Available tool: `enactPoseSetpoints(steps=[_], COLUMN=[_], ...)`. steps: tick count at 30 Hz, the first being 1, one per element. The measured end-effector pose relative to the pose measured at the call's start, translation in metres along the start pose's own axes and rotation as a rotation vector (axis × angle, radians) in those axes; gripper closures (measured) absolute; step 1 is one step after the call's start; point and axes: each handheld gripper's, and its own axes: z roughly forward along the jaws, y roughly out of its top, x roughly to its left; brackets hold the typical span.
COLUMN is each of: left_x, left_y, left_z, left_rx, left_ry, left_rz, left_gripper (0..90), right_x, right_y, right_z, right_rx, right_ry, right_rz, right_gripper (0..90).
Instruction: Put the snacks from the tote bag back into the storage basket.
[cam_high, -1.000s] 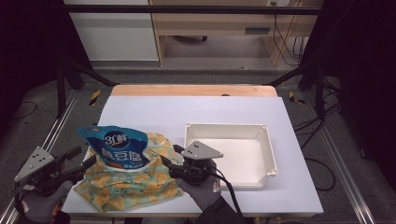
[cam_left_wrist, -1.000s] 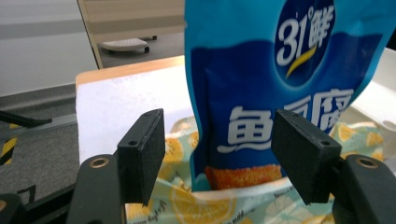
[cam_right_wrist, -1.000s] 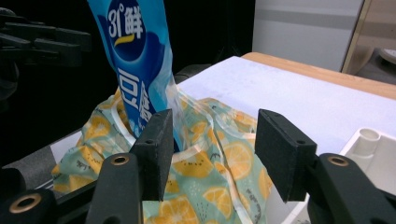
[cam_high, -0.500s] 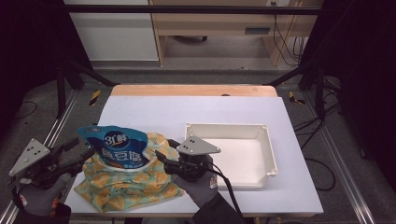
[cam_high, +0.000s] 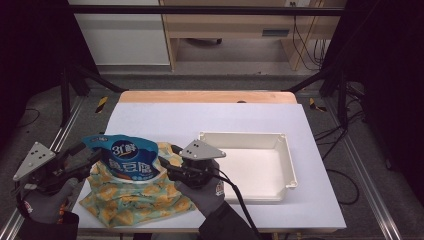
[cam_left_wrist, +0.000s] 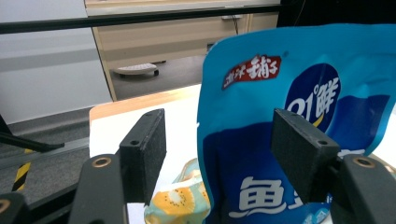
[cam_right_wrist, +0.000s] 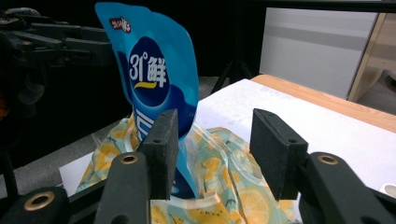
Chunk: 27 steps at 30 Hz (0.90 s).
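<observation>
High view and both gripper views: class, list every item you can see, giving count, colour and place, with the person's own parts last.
Pouch: one, blue with white lettering, upright in the bag's mouth.
Fabric bag: one, teal with yellow fruit print, front left of table.
Tray: one, white, open, right half of table.
Table: one, white top, wooden far edge.
Left gripper: one, black, jaws open beside the pouch.
Right gripper: one, black, jaws have just been closing, bag edge between.
Gloved hands: two, grey, bottom edge.

White tray (cam_high: 287, 165) on white table (cam_high: 210, 117); wooden cabinet (cam_high: 225, 30) behind.
</observation>
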Motion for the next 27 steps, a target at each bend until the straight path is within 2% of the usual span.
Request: enactPoseSetpoints(steps=[7,17,22,27], left_x=[0.002,0.004,0.004,0.003], left_y=[0.003,0.003,0.002,0.002], left_z=[0.006,0.011,0.011,0.010], left_rx=[-0.007,-0.009,0.003,0.009], left_ry=[0.001,-0.036,-0.049,-0.040], left_rz=[0.000,-0.015,-0.013,-0.006], left_gripper=[41.2,52.2,60.8,67.7], right_x=[-0.001,0.001,0.003,0.007], right_y=[0.004,0.013,0.015,0.015], right_z=[0.007,0.021,0.030,0.037], right_rx=[-0.011,-0.001,0.014,0.025], right_ry=[0.000,0.004,0.014,0.019], right_rz=[0.005,-0.008,-0.012,-0.018], right_gripper=[53.0,56.8,64.3,68.2])
